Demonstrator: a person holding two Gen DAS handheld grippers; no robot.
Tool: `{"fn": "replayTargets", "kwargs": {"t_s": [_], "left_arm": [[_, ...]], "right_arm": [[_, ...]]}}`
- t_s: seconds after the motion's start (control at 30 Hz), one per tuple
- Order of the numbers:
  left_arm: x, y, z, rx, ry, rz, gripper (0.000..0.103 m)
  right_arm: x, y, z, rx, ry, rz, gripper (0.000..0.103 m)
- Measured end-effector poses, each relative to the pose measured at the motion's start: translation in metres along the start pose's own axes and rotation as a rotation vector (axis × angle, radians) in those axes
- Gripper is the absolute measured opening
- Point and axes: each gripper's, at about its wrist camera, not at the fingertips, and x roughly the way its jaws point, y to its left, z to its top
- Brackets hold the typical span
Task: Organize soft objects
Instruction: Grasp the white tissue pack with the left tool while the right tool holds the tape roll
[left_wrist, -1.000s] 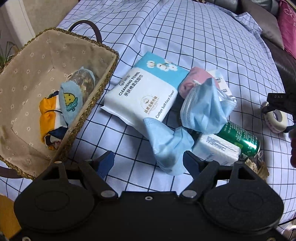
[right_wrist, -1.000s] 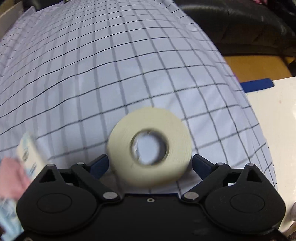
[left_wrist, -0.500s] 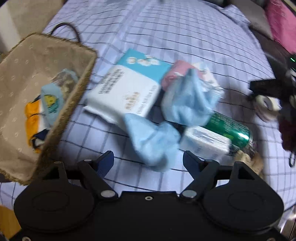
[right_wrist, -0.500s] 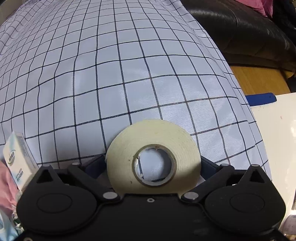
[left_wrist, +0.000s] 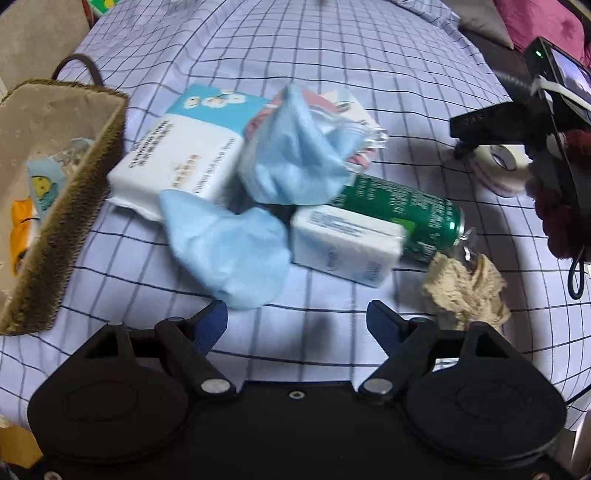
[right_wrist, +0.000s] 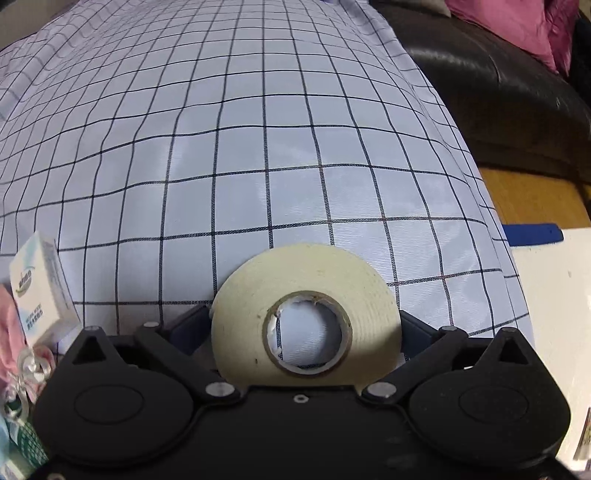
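Note:
In the left wrist view my left gripper (left_wrist: 297, 317) is open and empty, low over the checked cloth just in front of a crumpled blue face mask (left_wrist: 229, 251). A second blue mask (left_wrist: 295, 155) lies on a pink cloth (left_wrist: 258, 122). A white cleansing-towel pack (left_wrist: 184, 147), a small tissue pack (left_wrist: 343, 243) and a beige lace cloth (left_wrist: 465, 288) lie around them. My right gripper (right_wrist: 306, 319) stands wide open, with a cream tape roll (right_wrist: 306, 273) lying flat between its fingers. I see no pad pressing on the roll.
A woven basket (left_wrist: 92, 177) at the left holds small printed cloths. A green can (left_wrist: 399, 210) lies behind the tissue pack. Another small tissue pack (right_wrist: 40, 288) stands left of the right gripper. A dark sofa (right_wrist: 498, 92) and the bed's edge are to the right.
The left gripper slid right and lower toward the pile, so the basket shifted to the view's left edge. The right gripper pushed forward around the tape roll, which now sits deep between its fingers.

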Motion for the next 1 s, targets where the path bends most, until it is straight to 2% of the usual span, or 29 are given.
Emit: {"fn": "replayTargets", "kwargs": {"t_s": [0.17,0.33,0.47,0.6,1.0], "left_arm": [[0.013,-0.013,0.003,0.024,-0.004,-0.030,0.080],[0.025,-0.009,0.018,-0.011,-0.013,0.004,0.079],[0.031,-0.013,0.027,0.043,-0.020,-0.006,0.080],[0.036,-0.017,0.029,0.057,-0.002,-0.030,0.080],[0.037,-0.018,0.030,0.004,-0.053,-0.074,0.079]], "right_arm": [[-0.004,-0.002,-0.003,-0.049,0.012,0.032,0.103],[0.000,-0.009,-0.006,-0.070,0.015,0.044,0.103],[0.001,-0.010,-0.006,-0.070,0.021,0.039,0.103],[0.001,-0.008,-0.002,-0.074,0.022,0.037,0.103],[0.001,-0.009,-0.002,-0.079,0.019,0.044,0.103]]}}
